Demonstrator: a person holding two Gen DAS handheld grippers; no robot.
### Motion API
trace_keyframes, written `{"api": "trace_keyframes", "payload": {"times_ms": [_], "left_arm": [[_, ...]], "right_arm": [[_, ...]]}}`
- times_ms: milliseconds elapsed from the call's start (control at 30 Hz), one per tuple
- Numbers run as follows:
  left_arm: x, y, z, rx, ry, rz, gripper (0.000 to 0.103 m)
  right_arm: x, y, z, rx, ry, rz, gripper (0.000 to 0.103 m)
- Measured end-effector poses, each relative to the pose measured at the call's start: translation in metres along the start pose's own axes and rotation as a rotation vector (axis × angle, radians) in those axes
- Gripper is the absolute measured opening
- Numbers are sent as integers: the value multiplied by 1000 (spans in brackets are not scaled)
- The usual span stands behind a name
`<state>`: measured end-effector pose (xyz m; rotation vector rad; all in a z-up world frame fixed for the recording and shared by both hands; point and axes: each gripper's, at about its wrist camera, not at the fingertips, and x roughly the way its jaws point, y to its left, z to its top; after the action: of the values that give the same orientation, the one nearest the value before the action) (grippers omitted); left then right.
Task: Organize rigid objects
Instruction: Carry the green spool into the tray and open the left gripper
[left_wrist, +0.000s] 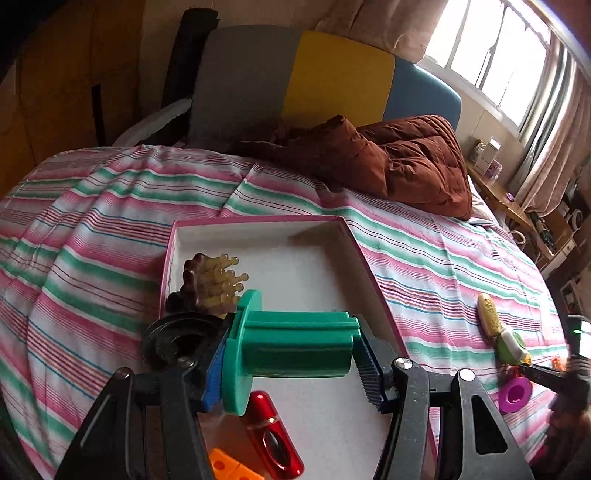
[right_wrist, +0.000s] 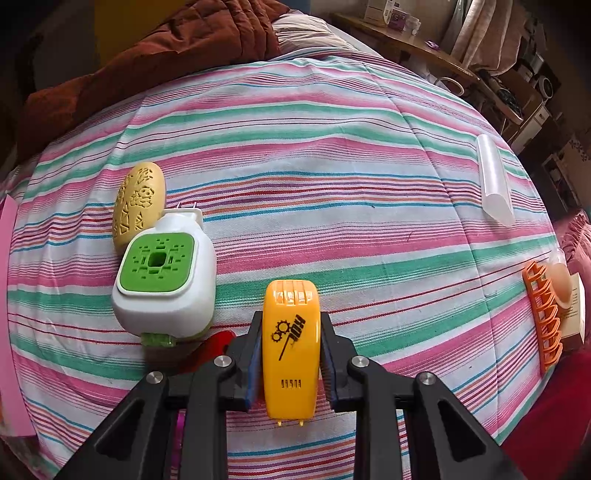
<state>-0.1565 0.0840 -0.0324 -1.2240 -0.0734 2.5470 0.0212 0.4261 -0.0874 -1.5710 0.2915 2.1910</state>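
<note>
My left gripper (left_wrist: 291, 354) is shut on a green plastic spool (left_wrist: 291, 343) and holds it above a pink-rimmed white box (left_wrist: 332, 280) on the bed. In the box lie a brown scalp brush (left_wrist: 210, 280), a black round part (left_wrist: 173, 339), a red case (left_wrist: 273, 439) and an orange piece (left_wrist: 229, 465). My right gripper (right_wrist: 290, 354) is shut on an orange plug-in device (right_wrist: 290, 347) just above the striped bedspread. To its left lie a white and green plug-in (right_wrist: 166, 280) and a yellow perforated oval (right_wrist: 138, 203).
A clear plastic tube (right_wrist: 493, 177) lies at the far right of the bed, an orange comb-like clip (right_wrist: 543, 317) at the right edge. A purple ring (left_wrist: 515, 393) lies right of the box. A brown quilt (left_wrist: 399, 158) lies at the headboard. A cluttered desk stands beyond.
</note>
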Motion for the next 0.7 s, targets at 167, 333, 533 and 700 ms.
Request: {"api": "trace_keyframes", "payload": {"times_ms": [167,333,533,700], "left_arm": [[9,-6,5,72,4,32,63],[2,-2,0,70,-18,51,68],[-21,-2,-9,67,-59,58,70],[-47,-2,-27,39,-102,59,77]], "right_arm": [[0,0,0,-2,-1,3,26],[2,-1,2,1,0,8,26],[1,0,1,-1,-1,5,26],[0,-7,2,44,-2,23,26]]}}
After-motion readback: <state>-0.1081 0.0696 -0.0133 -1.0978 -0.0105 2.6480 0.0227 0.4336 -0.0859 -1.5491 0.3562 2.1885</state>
